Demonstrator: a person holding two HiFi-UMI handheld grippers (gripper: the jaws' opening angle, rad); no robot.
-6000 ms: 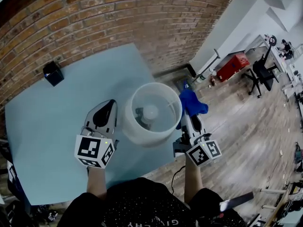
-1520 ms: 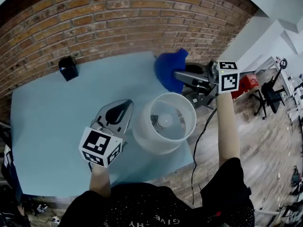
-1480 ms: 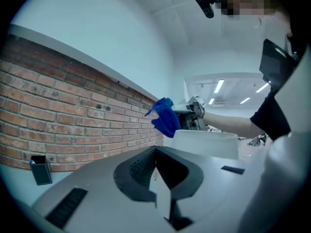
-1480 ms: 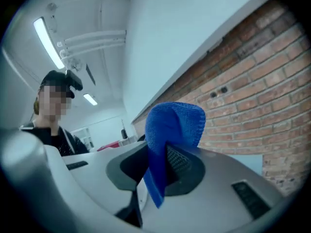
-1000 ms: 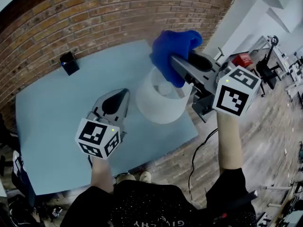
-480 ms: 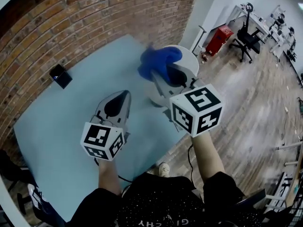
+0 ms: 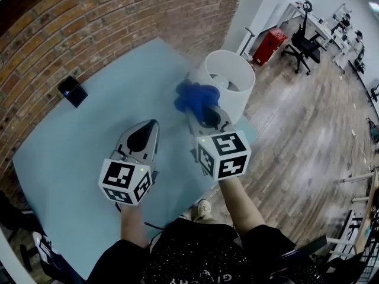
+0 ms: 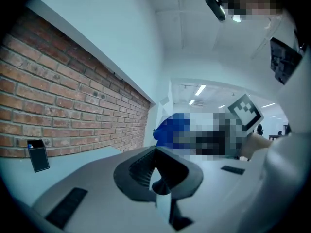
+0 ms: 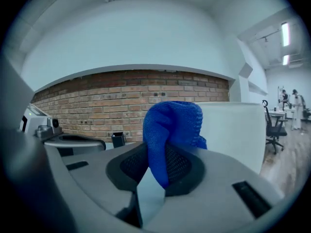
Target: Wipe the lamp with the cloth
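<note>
Lowered since earlier, the right claw (image 7: pixel 200 112) clamped the blue cloth (image 7: pixel 190 96) just beside the white lampshade (image 7: pixel 238 100). The left claw (image 7: pixel 142 136) hung closed, empty.

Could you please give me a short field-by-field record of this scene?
surface: light blue table beside a brick wall
lamp: white shade, near the table's edge
cloth: blue, clamped in the right gripper, at the shade's side; contact unclear
left gripper: shut, empty
other: small black box near the wall
</note>
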